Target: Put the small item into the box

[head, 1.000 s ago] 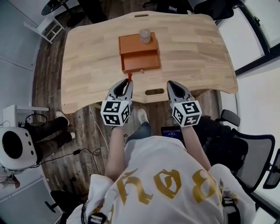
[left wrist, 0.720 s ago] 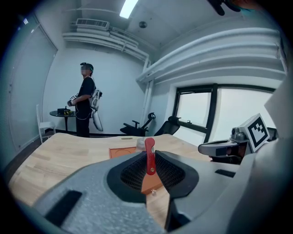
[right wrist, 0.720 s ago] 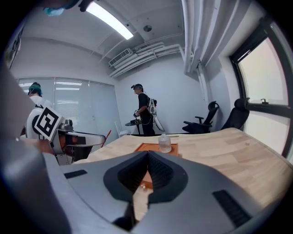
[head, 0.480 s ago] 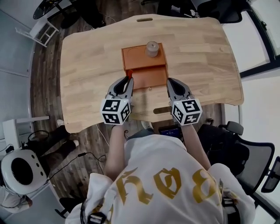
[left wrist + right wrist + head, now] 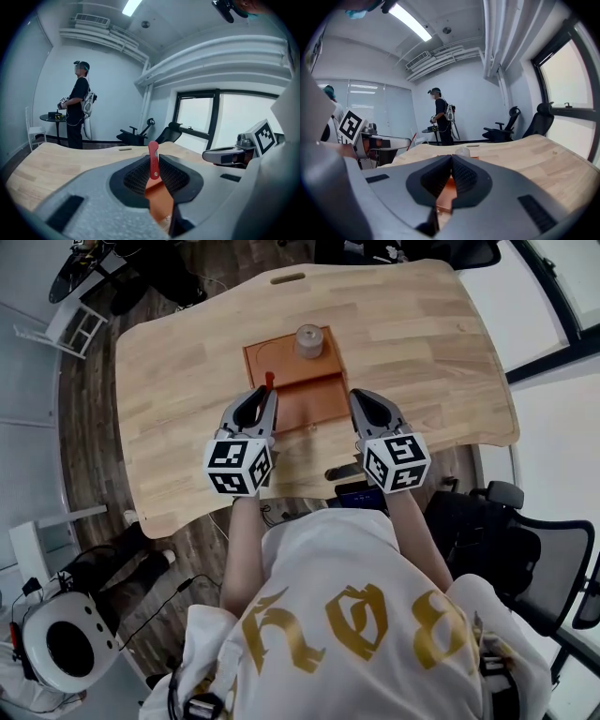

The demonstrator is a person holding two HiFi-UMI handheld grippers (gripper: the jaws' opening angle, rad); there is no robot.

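Red item [image 5: 269, 381] nearer box [image 5: 274, 356], interior hidden

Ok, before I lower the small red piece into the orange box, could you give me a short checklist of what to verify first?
1. Red item clamped in the left gripper: ok.
2. Drawer of the orange box pulled open: ok.
3. Red item directly above the drawer: cannot tell; it appears near the drawer's left rear corner.
4. Right gripper out of the way: ok, shut and empty, at the drawer's right side.
5. Round container clear of the drawer: ok, it sits on the box top.
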